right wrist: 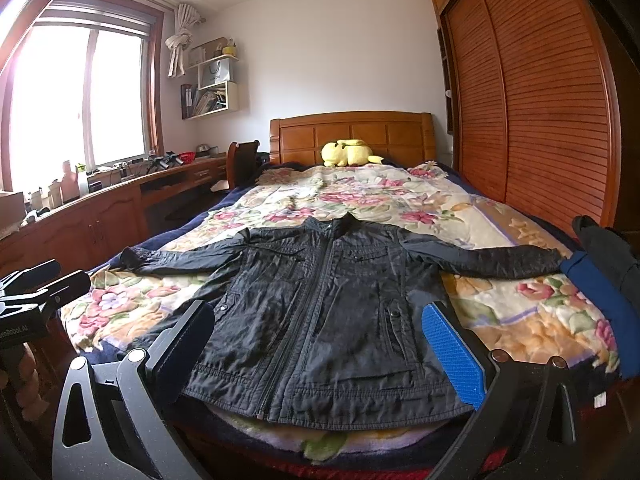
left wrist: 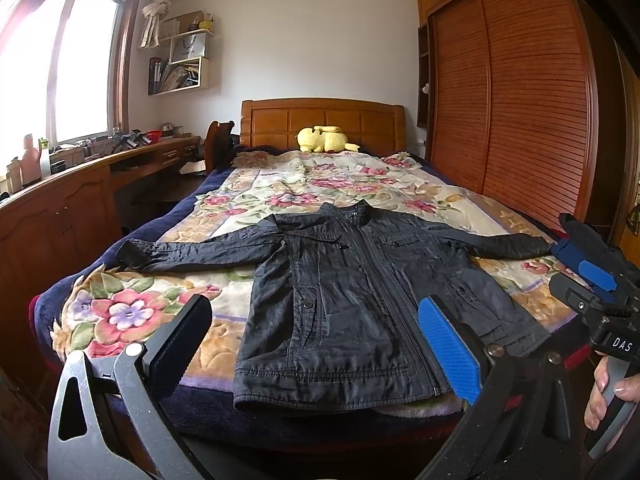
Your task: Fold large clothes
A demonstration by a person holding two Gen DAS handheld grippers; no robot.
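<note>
From your left wrist view, the black jacket [left wrist: 352, 300] lies flat and front-up on the floral blanket [left wrist: 132, 312] at the foot of the bed, zipped, collar toward the headboard [left wrist: 320, 124], both sleeves stretched out to the sides; your left gripper [left wrist: 316, 344] hangs above the hem with its jaws spread wide and nothing between them, so no fold looks started yet; over at the right edge you can see your right gripper [left wrist: 592, 268] held in a hand [left wrist: 604, 396], near the jacket's right-hand sleeve cuff, its blue pads apart, and the letters "DAS" read white on its body; a bag on the wall shelf [left wrist: 184, 56] carries print too small to make out; now from your right wrist view, the same jacket [right wrist: 320, 312] sits square ahead, hem nearest you, and your right gripper [right wrist: 320, 344] is spread open and empty over the lower hem; at the left edge your left gripper [right wrist: 40, 284] shows black fingers, with a partly cut-off word on its body that seems to end in "Robot.AI"; a dark-and-blue garment [right wrist: 600, 292] is heaped at the bed's right edge beside the sleeve cuff; I'd judge the next move is a sleeve each, pinched at the cuff and carried across the chest.
</note>
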